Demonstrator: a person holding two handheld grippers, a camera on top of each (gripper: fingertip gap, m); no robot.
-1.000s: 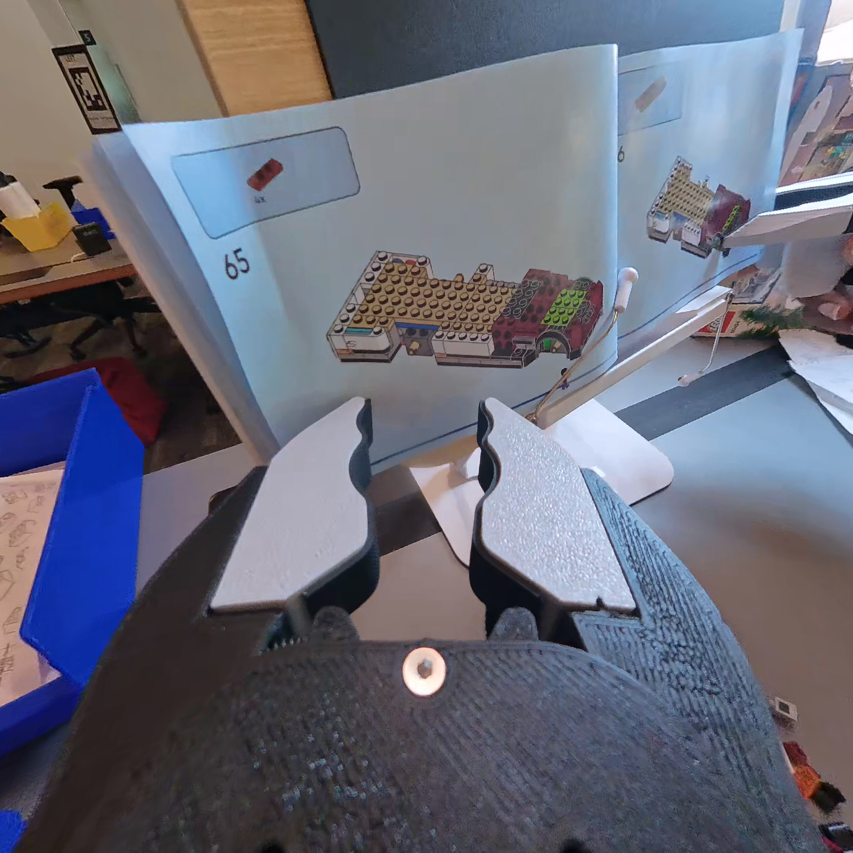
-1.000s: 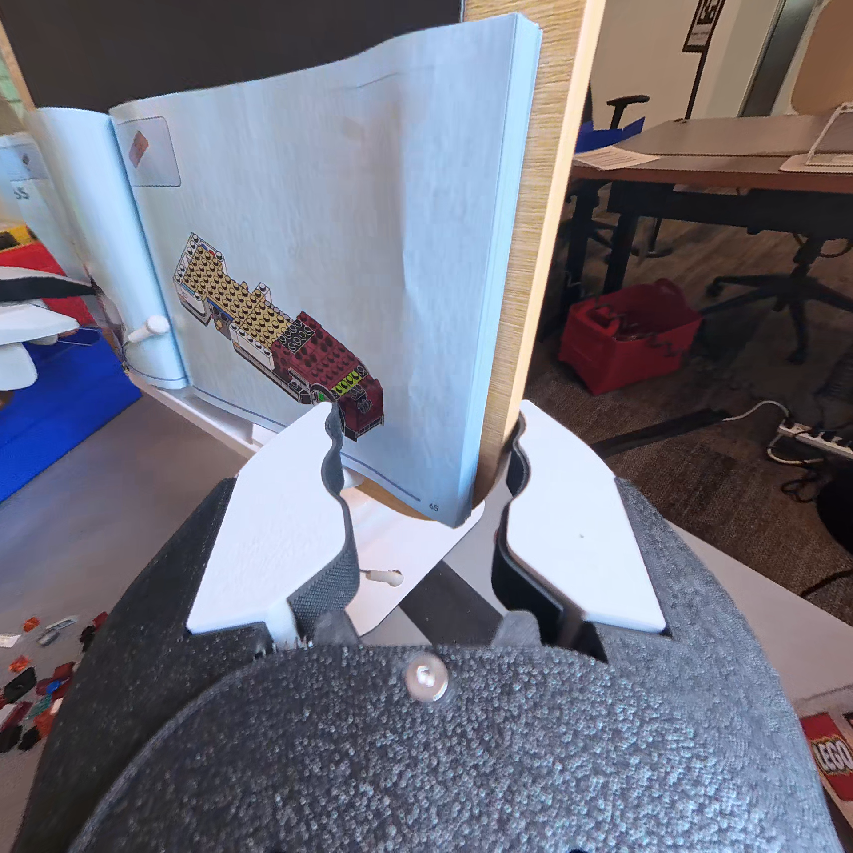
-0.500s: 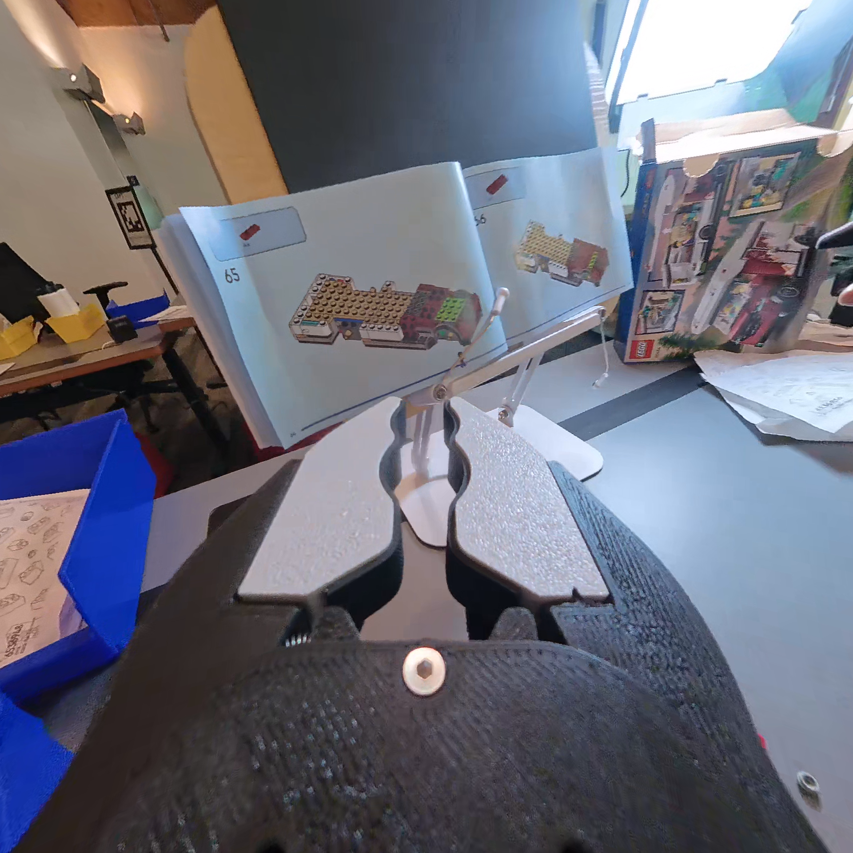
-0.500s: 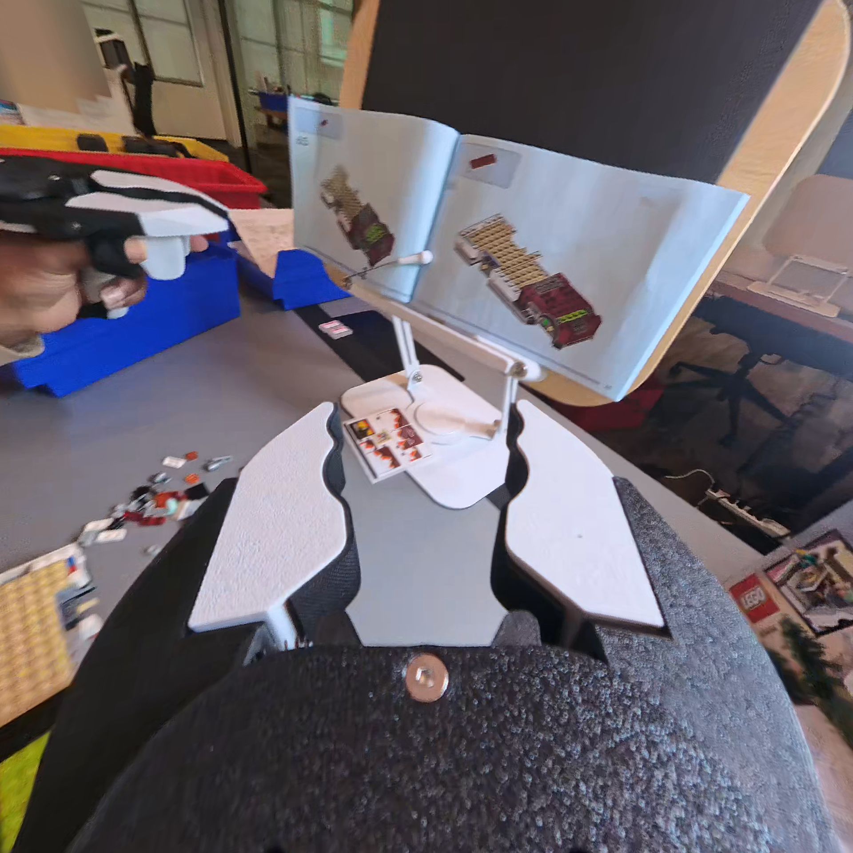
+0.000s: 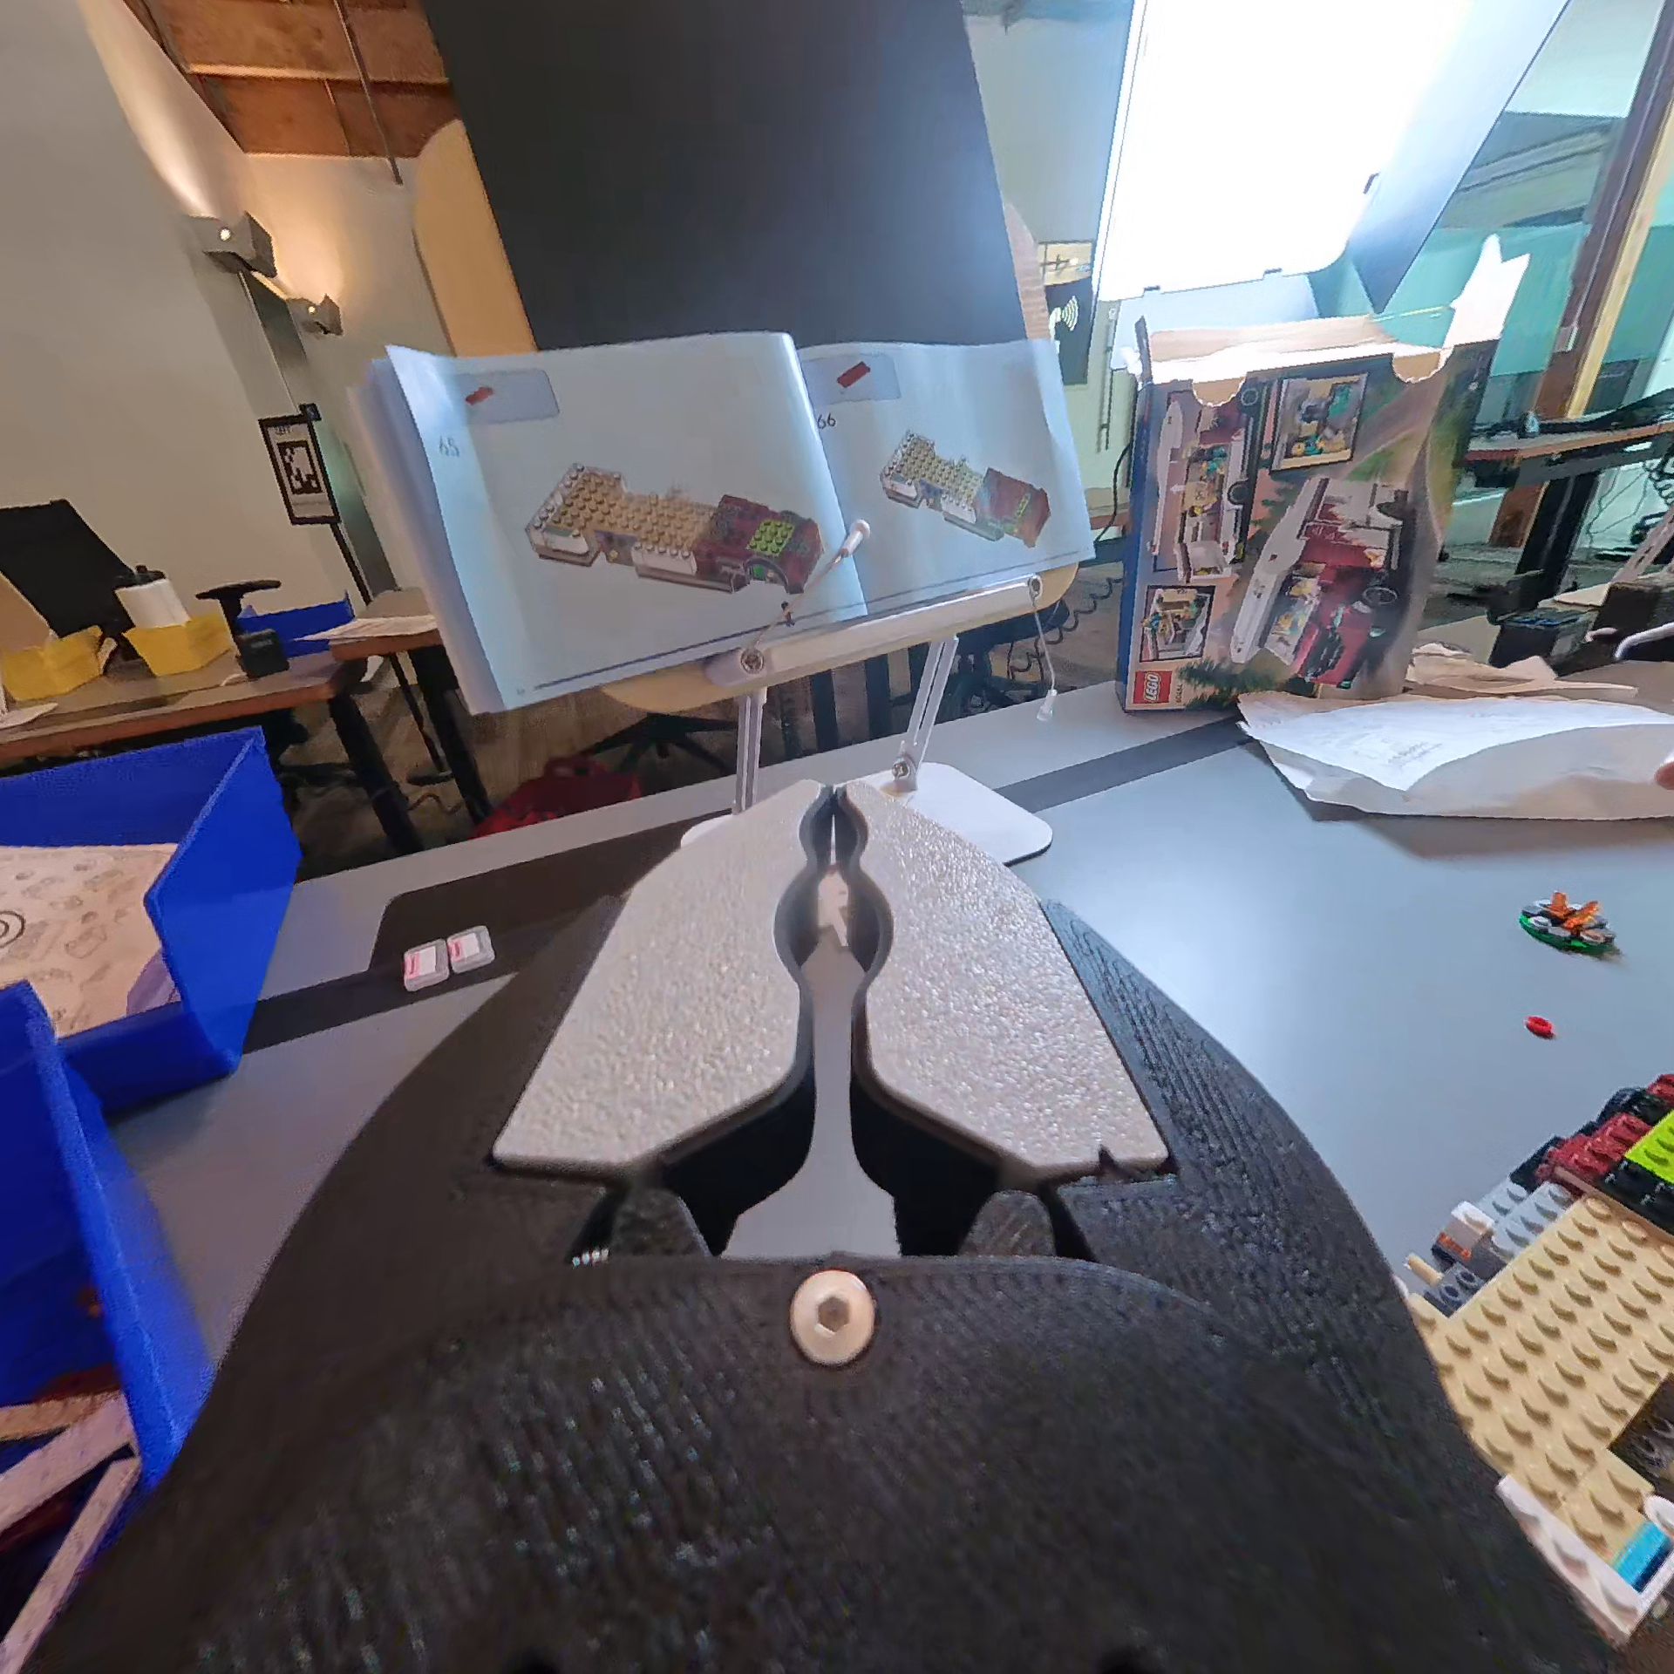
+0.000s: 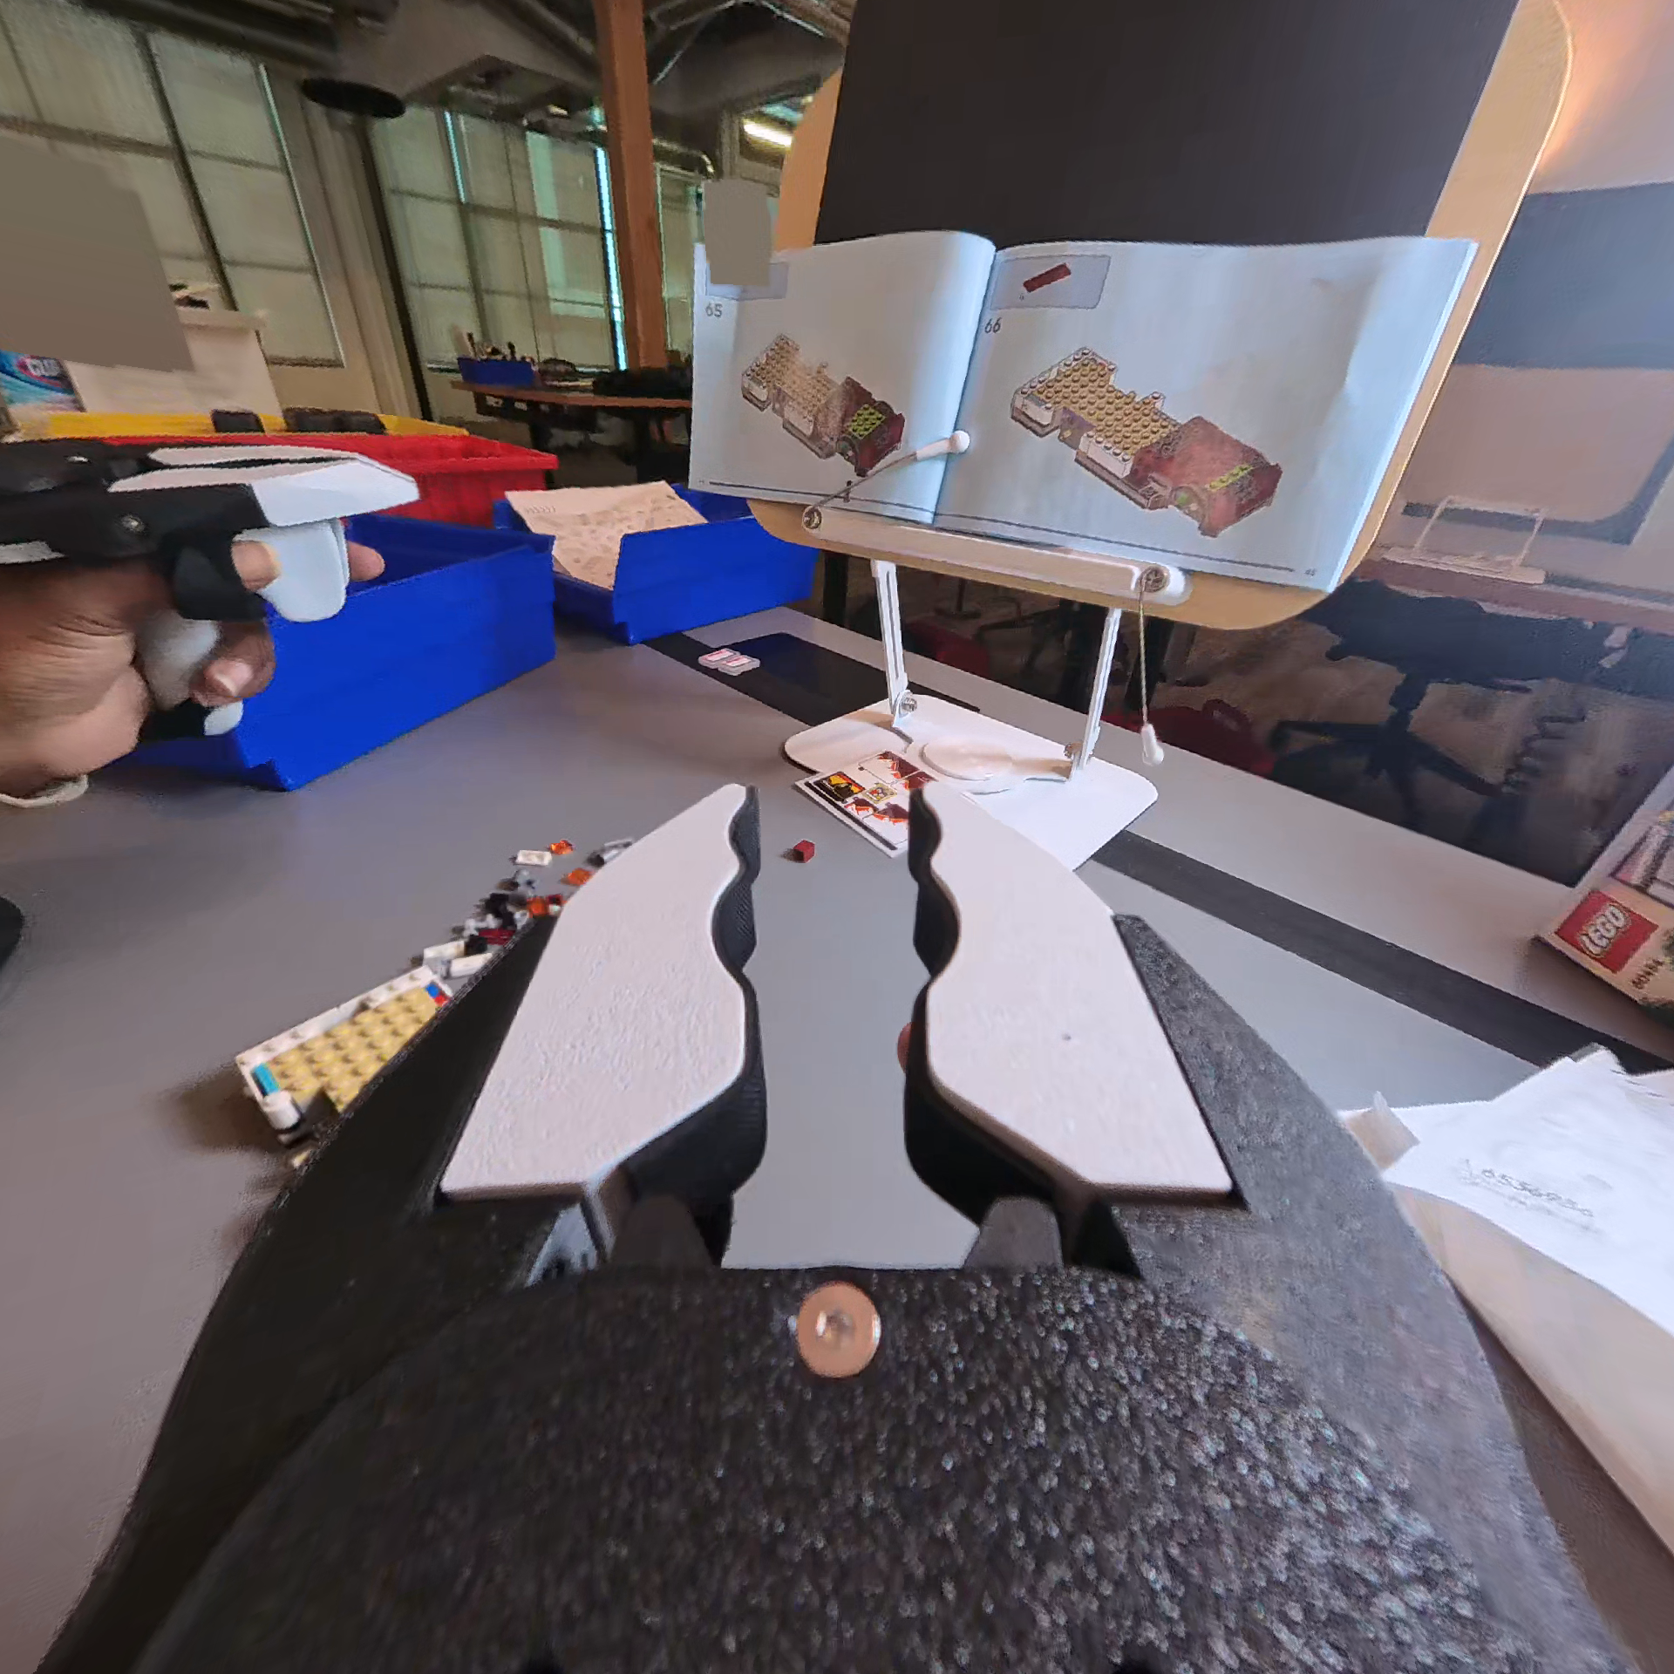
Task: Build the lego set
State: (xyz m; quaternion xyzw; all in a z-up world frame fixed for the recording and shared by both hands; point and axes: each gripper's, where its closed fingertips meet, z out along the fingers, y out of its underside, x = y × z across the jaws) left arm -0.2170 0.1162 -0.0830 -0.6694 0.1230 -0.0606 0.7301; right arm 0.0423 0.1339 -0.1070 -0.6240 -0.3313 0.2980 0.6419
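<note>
An open light-blue instruction booklet (image 5: 679, 507) rests on a white stand whose base (image 5: 978, 806) sits on the grey table. My left gripper (image 5: 833, 802) is shut with its tips touching, just in front of that base, and nothing shows between its pads. In the right wrist view the left gripper (image 6: 399, 494) is held in a hand at the far left. My right gripper (image 6: 832, 797) is open and empty above the table. A small dark red brick (image 6: 802, 850) lies just beyond its tips, next to a sticker sheet (image 6: 865, 793) by the stand base (image 6: 1069, 797). The booklet (image 6: 1087, 399) stands behind.
Loose small pieces (image 6: 525, 897) and a partly built tan model (image 6: 353, 1051) lie to the left of my right gripper; the model also shows in the left wrist view (image 5: 1558, 1286). Blue bins (image 6: 389, 634) stand at the left, and a toy box (image 5: 1268, 543) and white paper (image 5: 1449, 752) at the right. My right fingertips sit around 25 centimetres from my left ones.
Both grippers have drawn back from the booklet. The left jaws closed with nothing between them. The right jaws narrowed but stay apart.
</note>
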